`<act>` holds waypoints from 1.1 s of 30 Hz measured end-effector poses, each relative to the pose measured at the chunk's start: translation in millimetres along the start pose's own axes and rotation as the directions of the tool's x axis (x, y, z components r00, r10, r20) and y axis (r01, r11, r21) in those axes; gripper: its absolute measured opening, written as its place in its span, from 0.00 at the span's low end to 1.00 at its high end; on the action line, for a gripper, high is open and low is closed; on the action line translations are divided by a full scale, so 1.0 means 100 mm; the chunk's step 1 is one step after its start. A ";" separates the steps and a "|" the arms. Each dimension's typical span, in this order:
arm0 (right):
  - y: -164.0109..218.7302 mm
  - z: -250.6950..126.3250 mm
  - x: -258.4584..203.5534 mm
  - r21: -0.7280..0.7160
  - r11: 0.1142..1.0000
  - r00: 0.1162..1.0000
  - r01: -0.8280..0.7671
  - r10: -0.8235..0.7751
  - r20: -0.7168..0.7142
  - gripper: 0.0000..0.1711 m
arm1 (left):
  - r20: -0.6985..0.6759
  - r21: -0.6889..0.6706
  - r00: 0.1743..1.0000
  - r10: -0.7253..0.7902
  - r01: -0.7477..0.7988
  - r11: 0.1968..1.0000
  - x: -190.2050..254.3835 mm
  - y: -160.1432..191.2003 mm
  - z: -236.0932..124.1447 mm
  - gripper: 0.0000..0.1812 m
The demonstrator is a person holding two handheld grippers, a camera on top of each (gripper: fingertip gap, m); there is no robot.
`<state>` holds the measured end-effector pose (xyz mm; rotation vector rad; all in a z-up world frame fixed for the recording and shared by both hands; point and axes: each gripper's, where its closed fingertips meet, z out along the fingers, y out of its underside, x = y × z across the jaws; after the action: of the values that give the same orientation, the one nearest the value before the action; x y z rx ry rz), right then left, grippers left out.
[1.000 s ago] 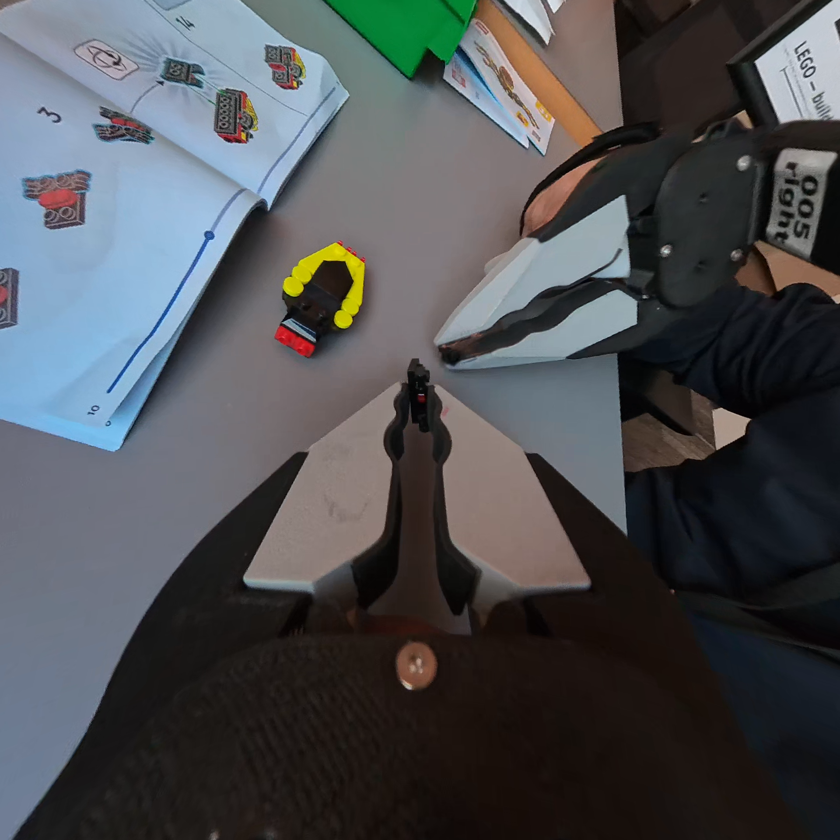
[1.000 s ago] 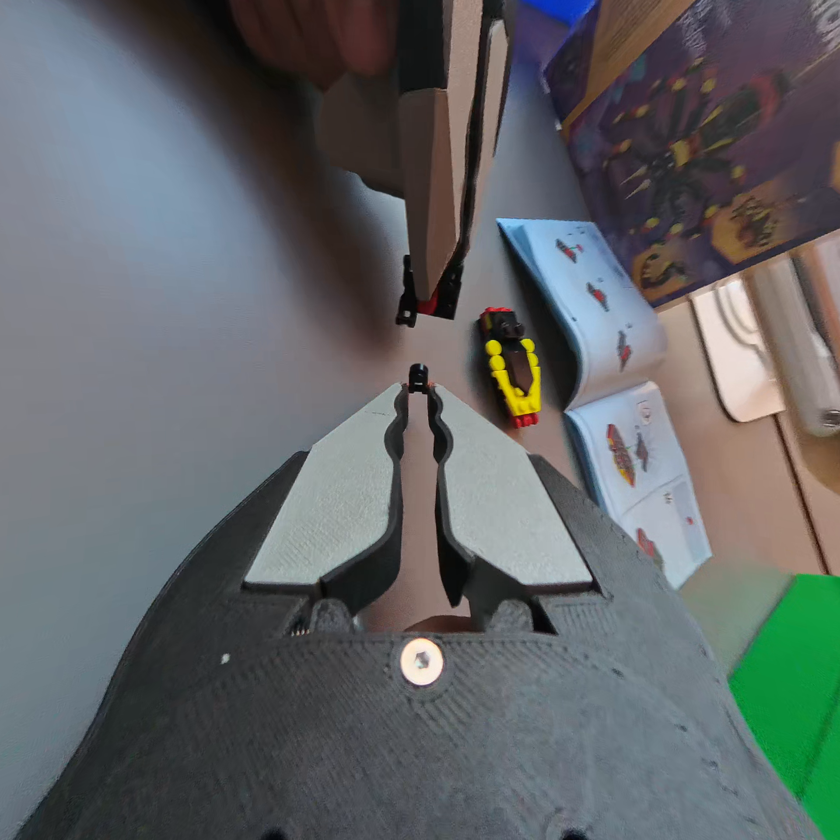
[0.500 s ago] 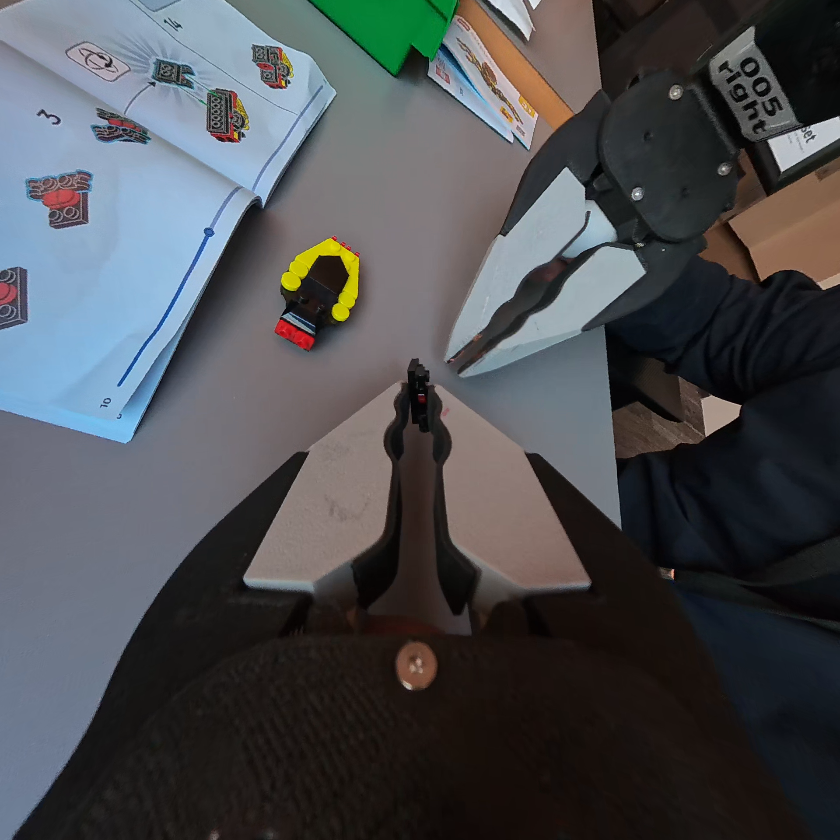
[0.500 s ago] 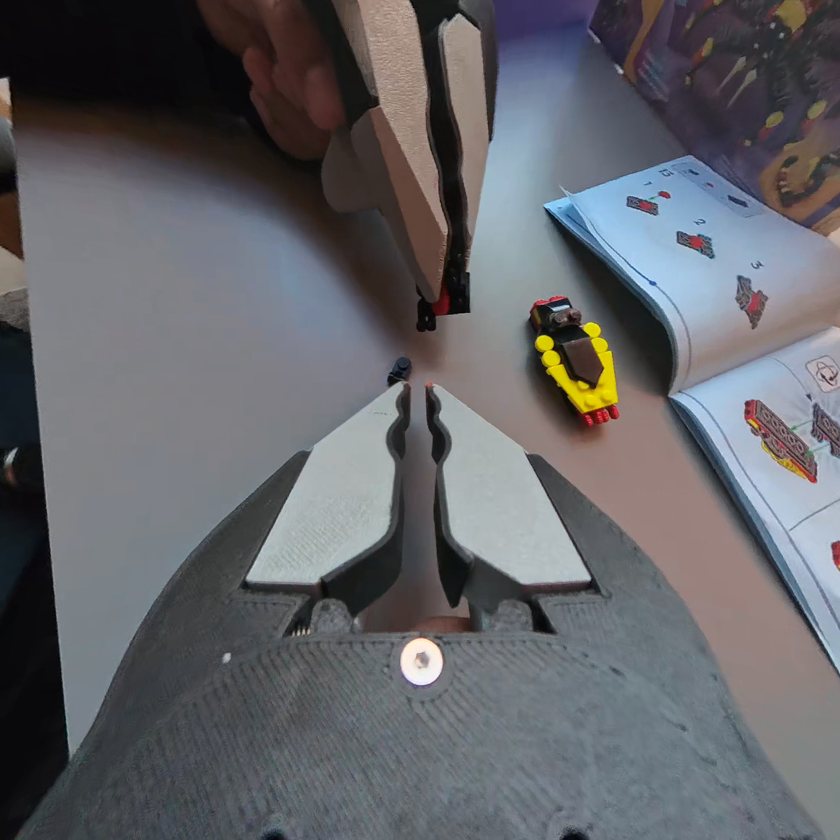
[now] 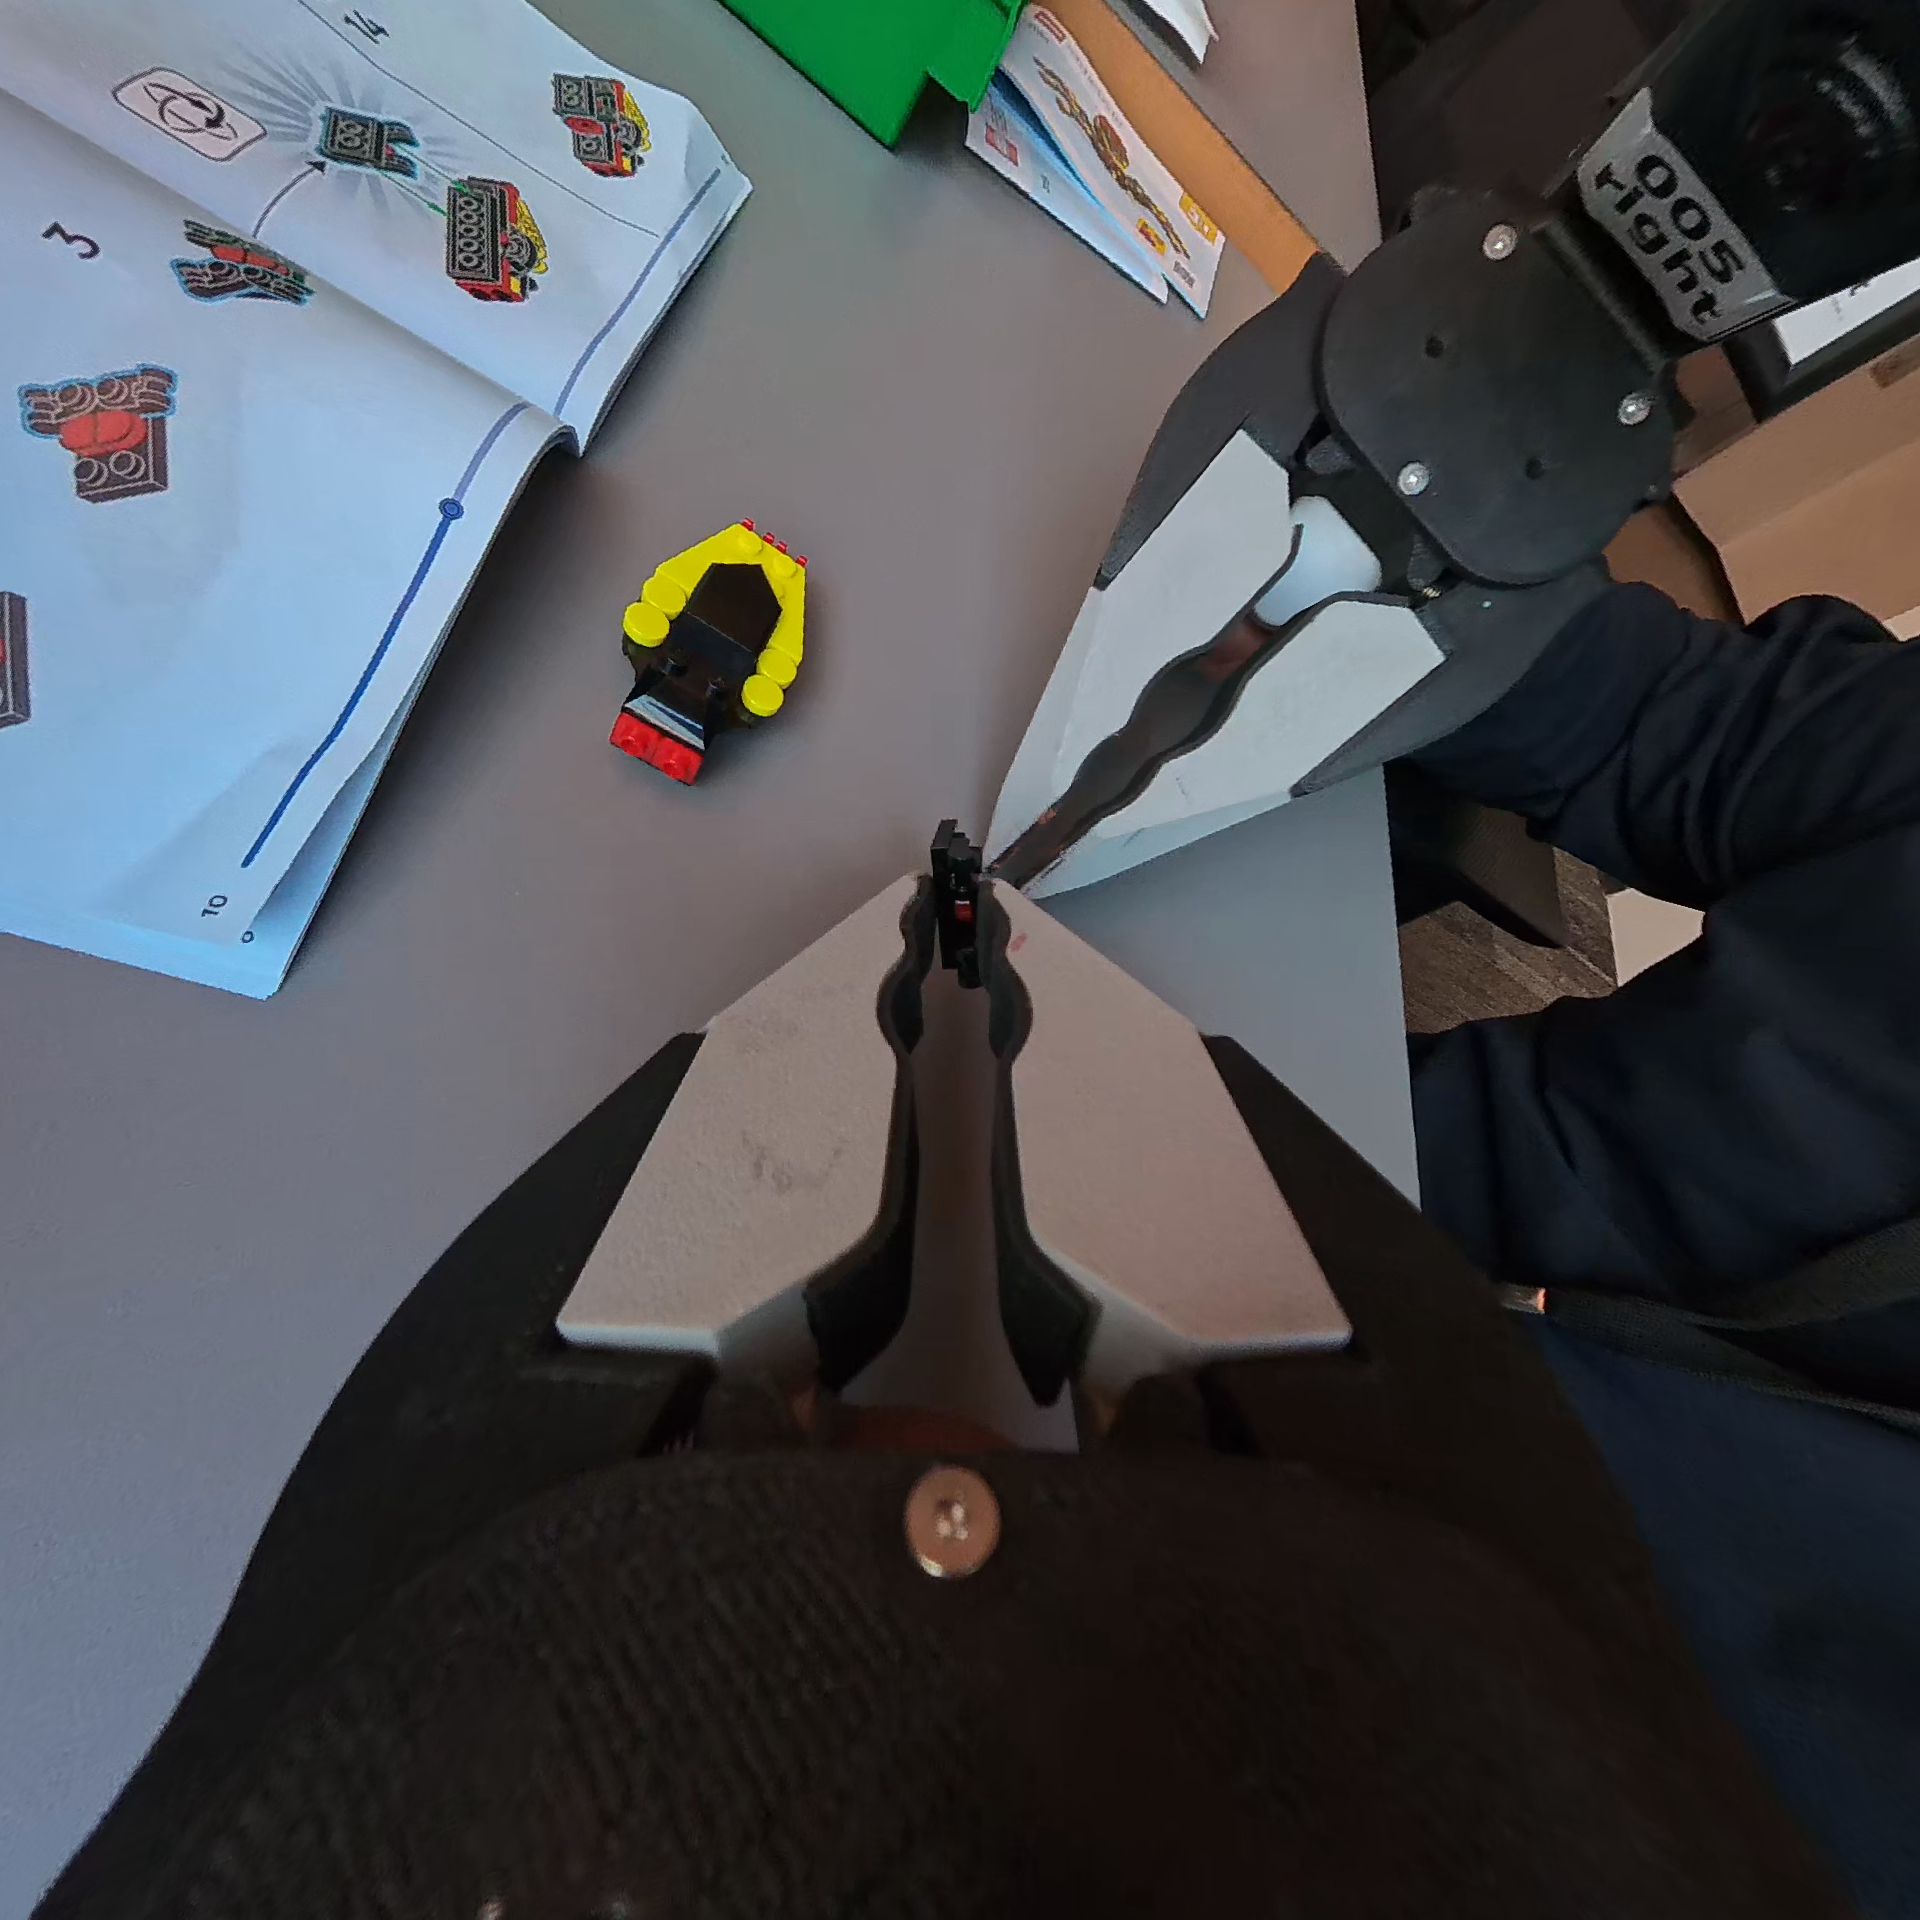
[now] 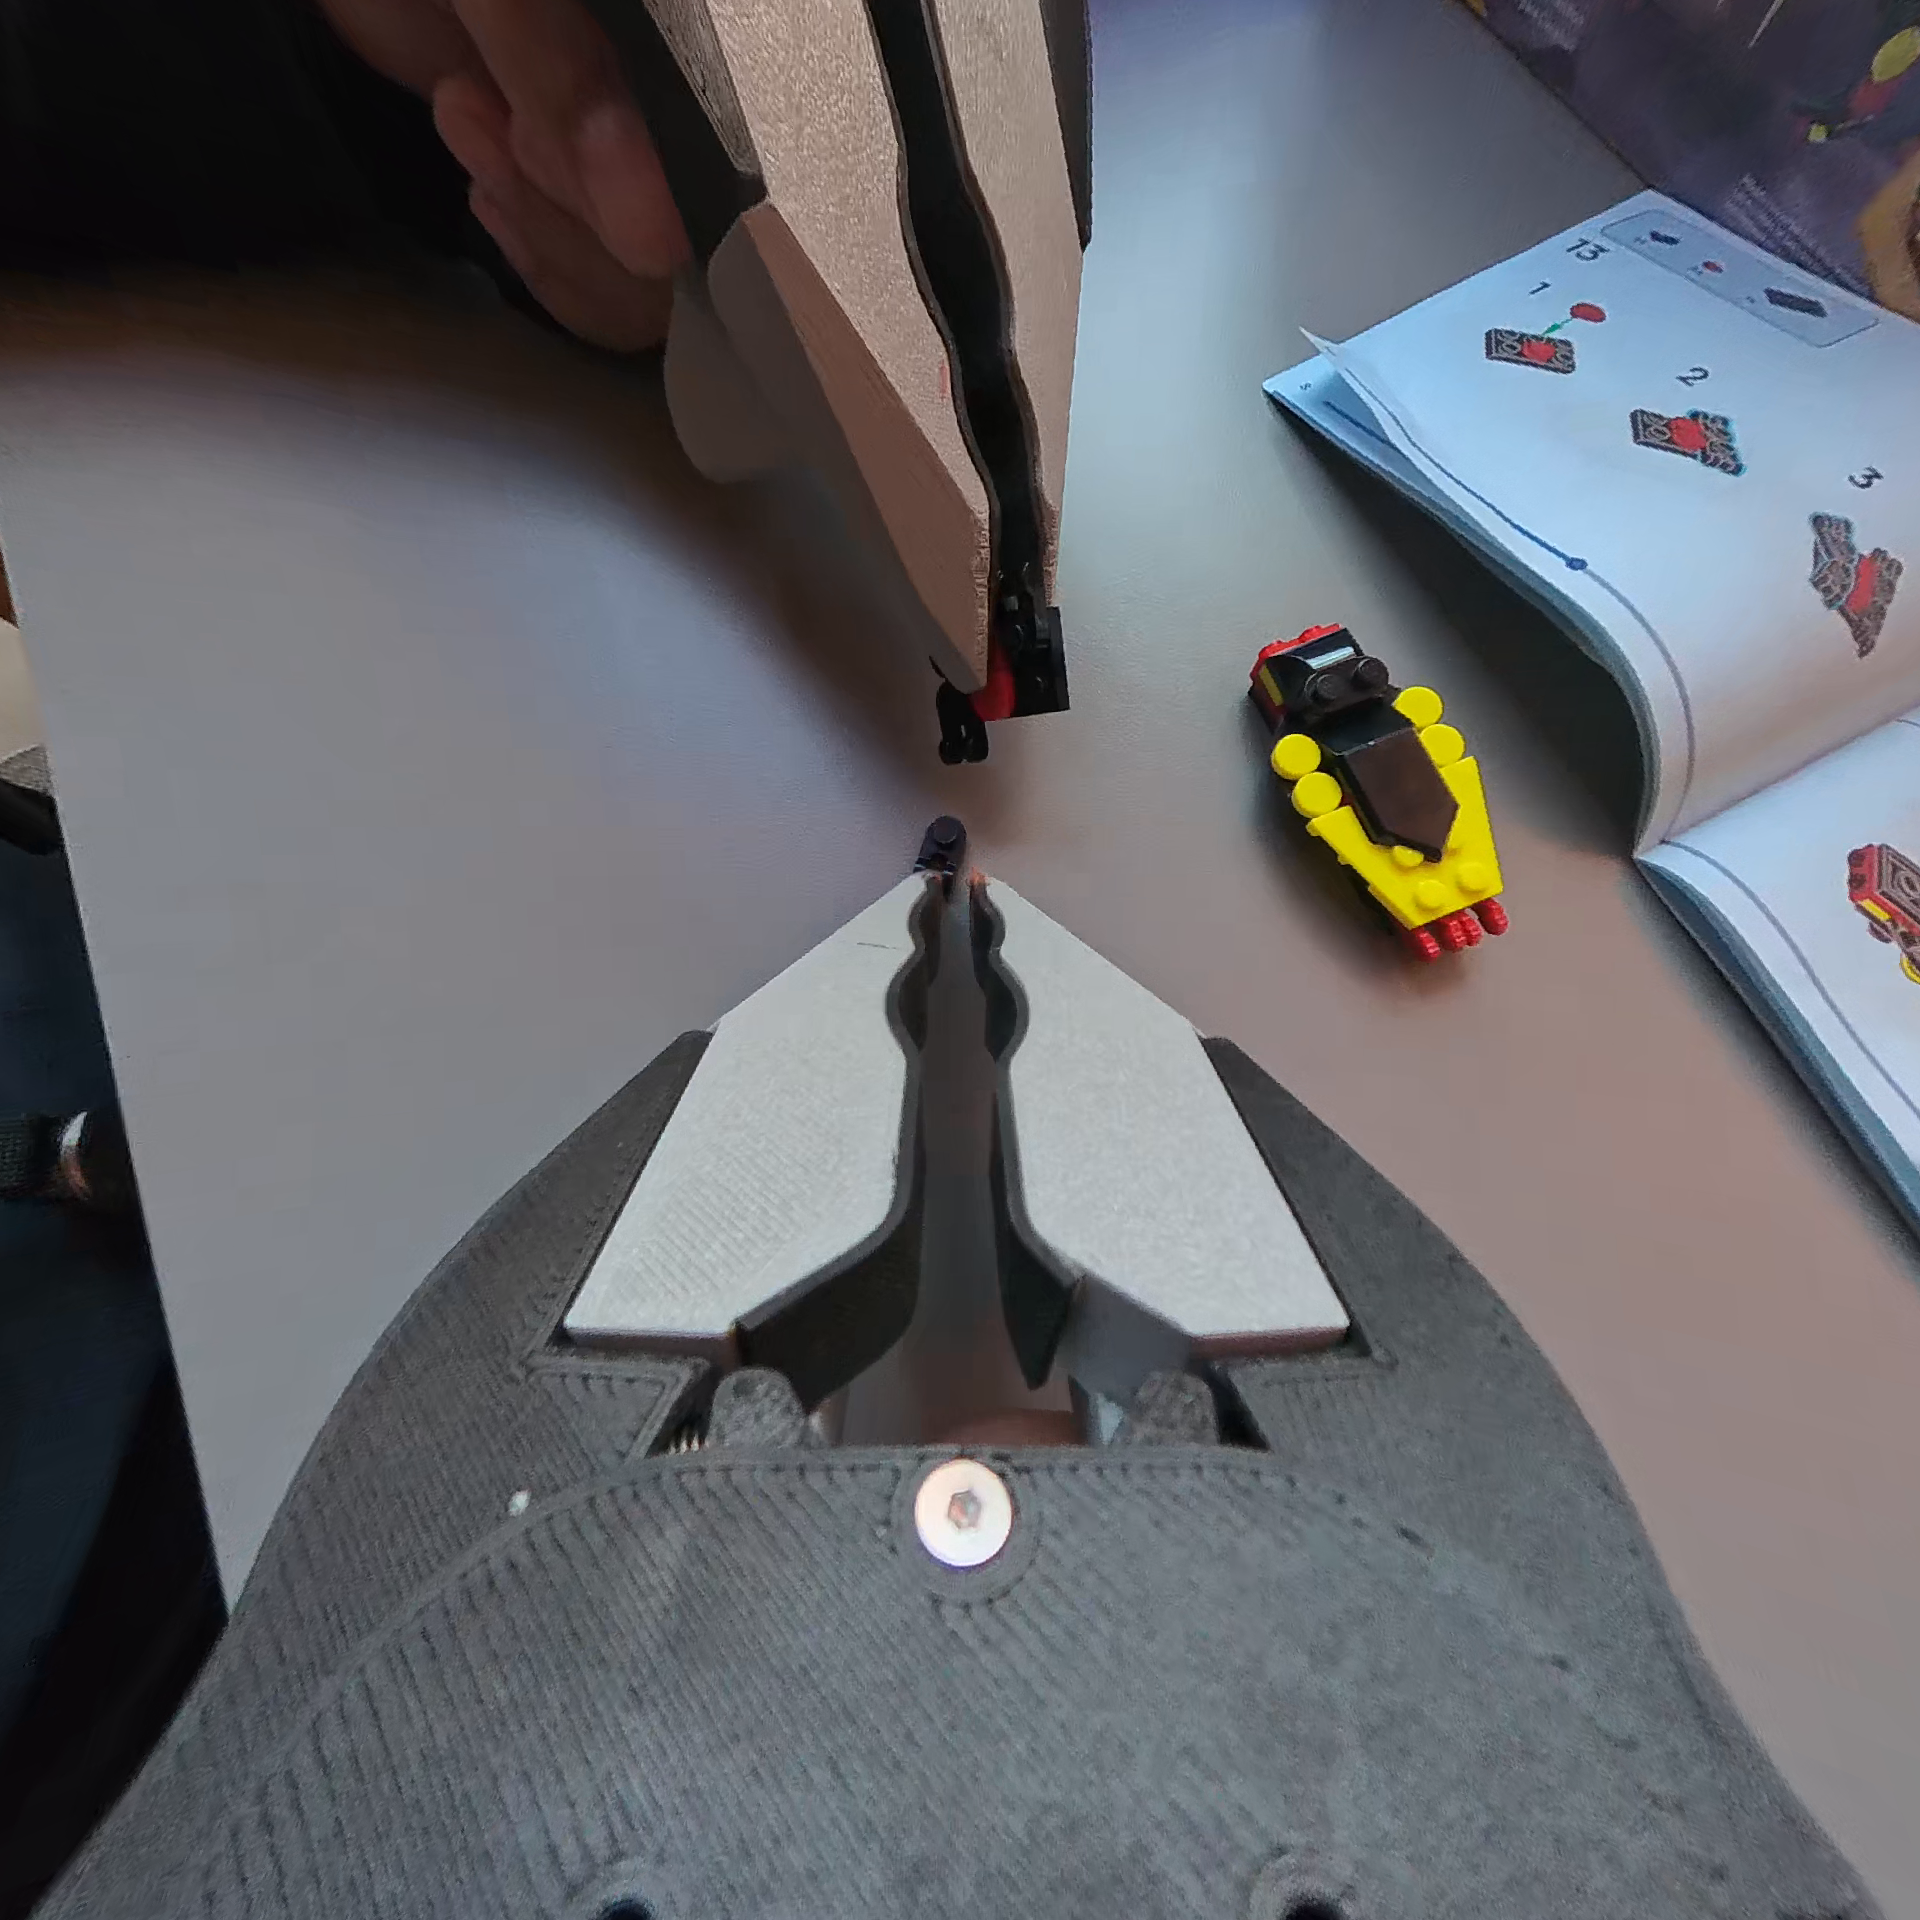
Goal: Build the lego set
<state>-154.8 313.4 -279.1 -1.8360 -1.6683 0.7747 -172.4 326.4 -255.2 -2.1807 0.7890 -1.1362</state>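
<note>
My left gripper is shut on a small black-and-red lego sub-assembly, held just above the grey table. In the right wrist view it comes down from the top, the sub-assembly sticking out of its tips. My right gripper is shut on a tiny black piece; its tips sit right beside the sub-assembly, a small gap apart. A yellow, black and red lego model lies on the table left of both grippers; it also shows in the right wrist view.
An open instruction booklet lies at the left, also seen in the right wrist view. A green box and a second leaflet lie at the far edge. The table edge and a person's dark sleeve are at the right. Only a small space, under 4 cm, lies between the two pairs of fingers.
The right gripper has swung round and come closer, so its tips and the tiny black piece now sit right beside the left gripper's sub-assembly. The left gripper has hardly moved.
</note>
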 end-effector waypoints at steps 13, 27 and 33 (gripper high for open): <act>-0.02 0.02 0.00 0.016 1.000 1.000 0.019 -0.019 0.020 0.01 | -0.005 -0.008 1.000 -0.004 0.004 1.000 0.00 0.01 0.01 0.03; -0.04 -0.01 -0.02 0.041 0.997 0.998 0.061 -0.062 0.024 0.00 | -0.007 -0.021 1.000 -0.022 0.022 1.000 0.00 0.04 0.01 0.03; -0.03 -0.06 0.10 0.030 1.000 0.999 0.003 -0.001 -0.038 0.00 | 0.024 -0.016 0.999 -0.029 0.030 0.999 -0.09 0.03 -0.04 0.03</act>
<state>-152.3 323.2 -273.6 -1.8168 -1.6257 0.7557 -180.3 330.0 -259.9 -2.2221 0.7609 -1.1202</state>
